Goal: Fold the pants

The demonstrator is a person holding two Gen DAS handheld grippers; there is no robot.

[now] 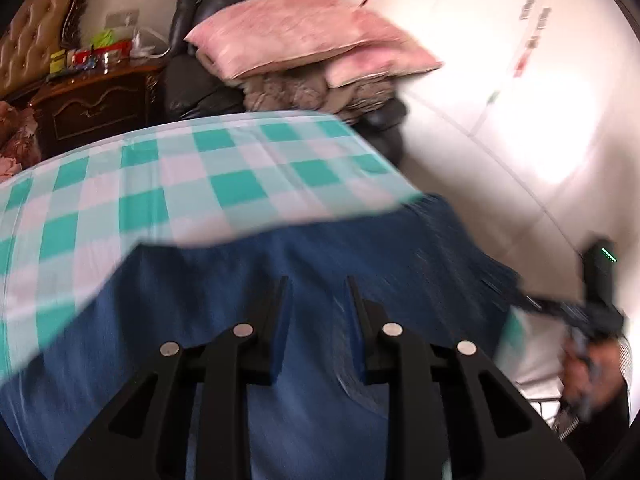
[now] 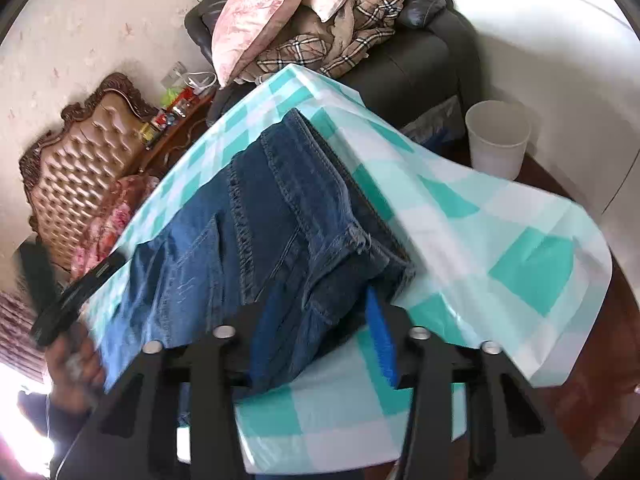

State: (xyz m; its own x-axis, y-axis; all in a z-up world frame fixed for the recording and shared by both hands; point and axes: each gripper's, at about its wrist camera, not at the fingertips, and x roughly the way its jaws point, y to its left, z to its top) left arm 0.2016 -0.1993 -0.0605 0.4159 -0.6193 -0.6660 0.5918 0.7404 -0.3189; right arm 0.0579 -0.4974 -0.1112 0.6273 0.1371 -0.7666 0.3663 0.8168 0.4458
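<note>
Nearest to us in the left wrist view, our left gripper (image 1: 318,284) hangs over the jeans (image 1: 304,300) with its fingers (image 1: 276,304) spread apart and nothing between them; the frame is blurred. In the right wrist view, our right gripper (image 2: 316,320) has a bunched fold of the jeans (image 2: 272,216) between its fingers (image 2: 380,336), and the denim fills the gap, but we cannot tell whether the fingers press on the cloth. The jeans lie folded in layers on the tablecloth (image 2: 460,216), checked teal and white, with seams and a hem showing on top. The cloth drapes over the table's edge at right. At far left of the right view, the other gripper shows beside the jeans; in the left view, the right gripper (image 1: 576,308) appears blurred at the jeans' right edge. Beyond the table stand a white bin (image 2: 498,140), a dark sofa (image 2: 420,64) piled with pink pillows (image 2: 256,12) and plaid bedding, a wooden nightstand (image 1: 96,100), and a tufted headboard (image 2: 76,164).
</note>
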